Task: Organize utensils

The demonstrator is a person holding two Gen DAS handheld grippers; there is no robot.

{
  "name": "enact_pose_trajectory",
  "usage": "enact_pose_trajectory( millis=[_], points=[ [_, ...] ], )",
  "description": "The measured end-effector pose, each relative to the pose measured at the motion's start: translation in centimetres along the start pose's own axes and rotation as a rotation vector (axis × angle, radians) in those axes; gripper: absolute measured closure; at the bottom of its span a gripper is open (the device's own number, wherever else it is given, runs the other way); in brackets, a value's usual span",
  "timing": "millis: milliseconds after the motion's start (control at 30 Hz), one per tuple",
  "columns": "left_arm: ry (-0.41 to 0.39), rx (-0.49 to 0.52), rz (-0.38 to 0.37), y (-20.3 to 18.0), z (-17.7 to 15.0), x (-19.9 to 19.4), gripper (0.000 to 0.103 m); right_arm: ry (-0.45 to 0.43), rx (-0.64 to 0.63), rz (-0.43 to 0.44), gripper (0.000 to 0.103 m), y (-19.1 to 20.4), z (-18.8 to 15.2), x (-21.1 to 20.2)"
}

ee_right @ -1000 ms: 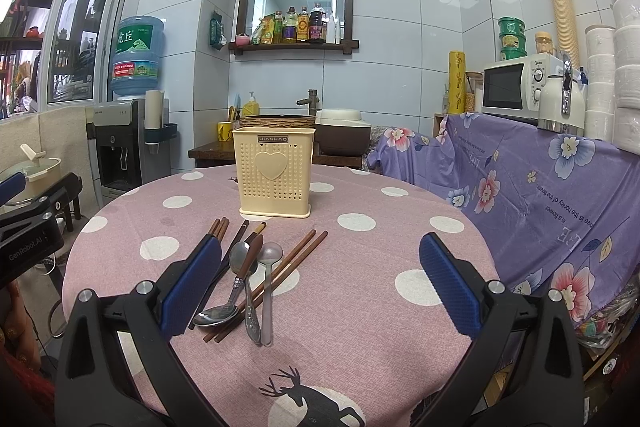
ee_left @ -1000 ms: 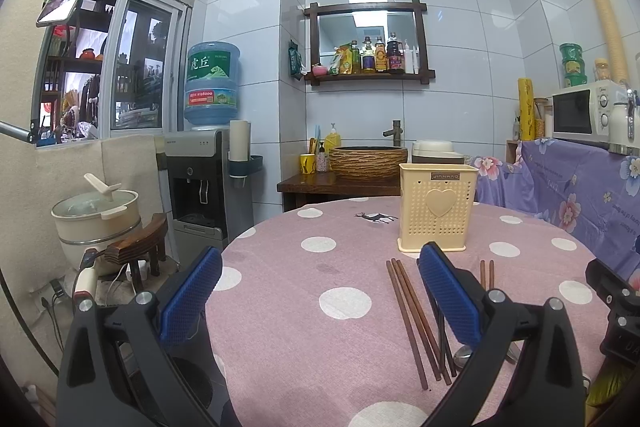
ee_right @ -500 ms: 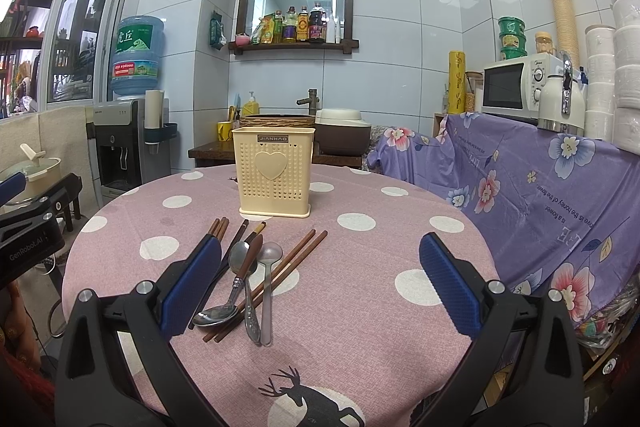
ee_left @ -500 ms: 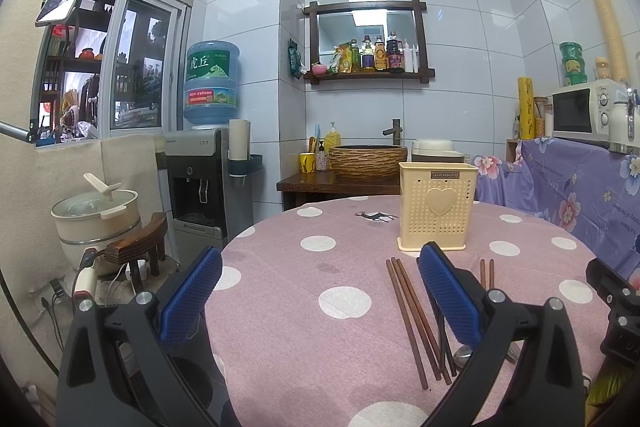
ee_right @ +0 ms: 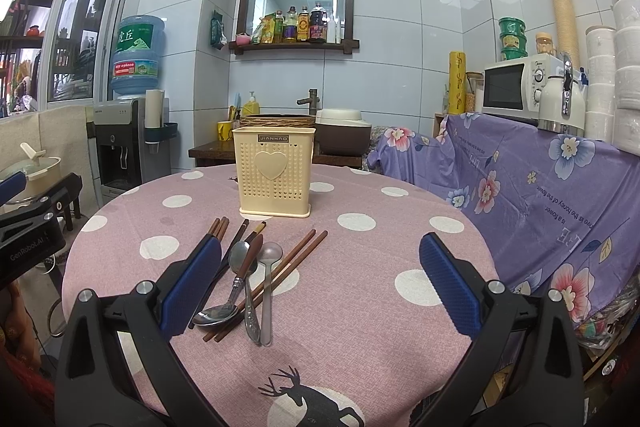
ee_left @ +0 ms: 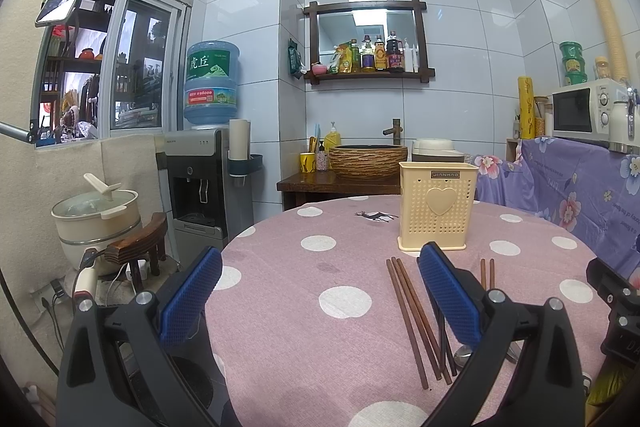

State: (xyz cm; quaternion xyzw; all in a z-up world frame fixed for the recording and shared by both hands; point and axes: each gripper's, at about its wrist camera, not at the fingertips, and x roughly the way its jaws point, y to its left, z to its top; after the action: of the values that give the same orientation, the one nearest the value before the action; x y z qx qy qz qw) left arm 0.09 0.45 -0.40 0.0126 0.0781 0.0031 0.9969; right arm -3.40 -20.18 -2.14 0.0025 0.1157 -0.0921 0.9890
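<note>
A cream perforated utensil holder [ee_right: 275, 173] with a heart stands upright on the round pink polka-dot table [ee_right: 360, 307]; it also shows in the left wrist view [ee_left: 437, 207]. In front of it lie several brown chopsticks [ee_right: 298, 259] and three metal spoons [ee_right: 267, 287] in a loose pile. The chopsticks also show in the left wrist view [ee_left: 416, 315]. My right gripper [ee_right: 320, 283] is open and empty, above the table just right of the pile. My left gripper [ee_left: 320, 291] is open and empty, over the table's left part, with the chopsticks by its right finger.
A purple floral cloth [ee_right: 540, 179] covers a counter on the right with a microwave [ee_right: 516, 87] and kettle. A water dispenser [ee_left: 200, 179], a pot [ee_left: 96, 223] and a stool stand left of the table. A sink counter [ee_left: 360, 179] is behind.
</note>
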Motion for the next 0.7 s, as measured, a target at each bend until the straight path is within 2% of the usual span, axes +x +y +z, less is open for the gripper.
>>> enact_pose_trajectory(
  millis=[700],
  points=[
    [0.029,0.014,-0.015,-0.13,-0.55,0.72,0.005,0.029,0.002,0.007,0.005,-0.10,-0.28,0.71]
  ],
)
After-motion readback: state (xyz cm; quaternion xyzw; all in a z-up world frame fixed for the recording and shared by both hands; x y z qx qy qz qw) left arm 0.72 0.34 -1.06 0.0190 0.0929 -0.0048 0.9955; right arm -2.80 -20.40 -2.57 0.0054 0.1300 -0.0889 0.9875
